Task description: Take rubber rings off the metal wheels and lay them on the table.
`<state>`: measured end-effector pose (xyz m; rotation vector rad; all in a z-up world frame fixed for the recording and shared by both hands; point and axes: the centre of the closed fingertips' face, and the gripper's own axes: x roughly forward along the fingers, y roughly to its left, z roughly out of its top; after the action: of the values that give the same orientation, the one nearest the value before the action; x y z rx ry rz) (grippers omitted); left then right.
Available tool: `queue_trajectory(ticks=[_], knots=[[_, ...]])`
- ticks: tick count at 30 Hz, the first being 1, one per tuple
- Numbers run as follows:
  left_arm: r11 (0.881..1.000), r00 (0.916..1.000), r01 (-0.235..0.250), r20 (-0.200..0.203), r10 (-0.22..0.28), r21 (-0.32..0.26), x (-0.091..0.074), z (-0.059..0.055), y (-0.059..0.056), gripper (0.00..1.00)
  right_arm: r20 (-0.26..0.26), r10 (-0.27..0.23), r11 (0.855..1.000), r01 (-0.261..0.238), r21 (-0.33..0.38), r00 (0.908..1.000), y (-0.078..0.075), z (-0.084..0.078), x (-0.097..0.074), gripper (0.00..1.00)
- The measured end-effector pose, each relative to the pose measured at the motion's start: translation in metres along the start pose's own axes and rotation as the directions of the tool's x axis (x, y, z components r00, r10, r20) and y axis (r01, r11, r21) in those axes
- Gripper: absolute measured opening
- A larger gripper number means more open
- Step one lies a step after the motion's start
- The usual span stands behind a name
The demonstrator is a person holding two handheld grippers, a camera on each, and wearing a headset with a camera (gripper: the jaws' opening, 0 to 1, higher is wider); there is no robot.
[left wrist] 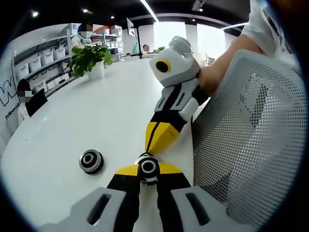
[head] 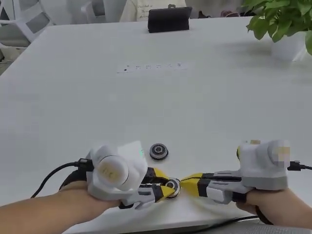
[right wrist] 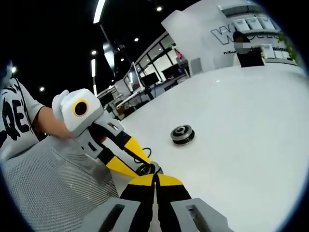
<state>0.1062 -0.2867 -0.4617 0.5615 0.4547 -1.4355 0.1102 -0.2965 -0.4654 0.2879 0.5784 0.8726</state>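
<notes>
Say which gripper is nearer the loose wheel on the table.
Left. The left gripper, clamping another wheel, sits close beside the loose wheel; the right gripper is farther off.

Open-plan office, long white table [head: 195,107], potted plant [head: 280,19], shelves of storage bins [left wrist: 36,63], mesh chair [left wrist: 251,135], ceiling spotlights [left wrist: 86,10]

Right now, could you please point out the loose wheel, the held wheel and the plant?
loose wheel [head: 158,151], head view, on its hub.
held wheel [left wrist: 148,167], left gripper view, on its hub.
plant [head: 277,17], head view, on its leaves.
</notes>
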Motion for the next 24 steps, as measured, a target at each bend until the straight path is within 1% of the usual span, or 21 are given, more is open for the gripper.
queue_trajectory(ticks=[8, 19, 24], knots=[[1.0, 1.0, 0.0, -0.001, 0.0, -0.007, 0.0, 0.0, 0.001, 0.07, -0.005, 0.004, 1.0, -0.004, -0.013, 1.0, 0.001, 0.001, 0.0, 0.0], [1.0, 0.9999, 0.004, -0.013, -0.004, -0.006, 0.0, 0.0, 0.001, 0.06, -0.009, 0.025, 0.999, -0.025, -0.022, 0.9997, 0.007, 0.002, 0.001, 0.0], [1.0, 0.9999, 0.004, -0.013, -0.004, -0.005, 0.001, 0.0, 0.001, 0.06, -0.018, 0.036, 0.999, -0.037, -0.037, 0.9992, 0.01, 0.003, 0.003, 0.0]])
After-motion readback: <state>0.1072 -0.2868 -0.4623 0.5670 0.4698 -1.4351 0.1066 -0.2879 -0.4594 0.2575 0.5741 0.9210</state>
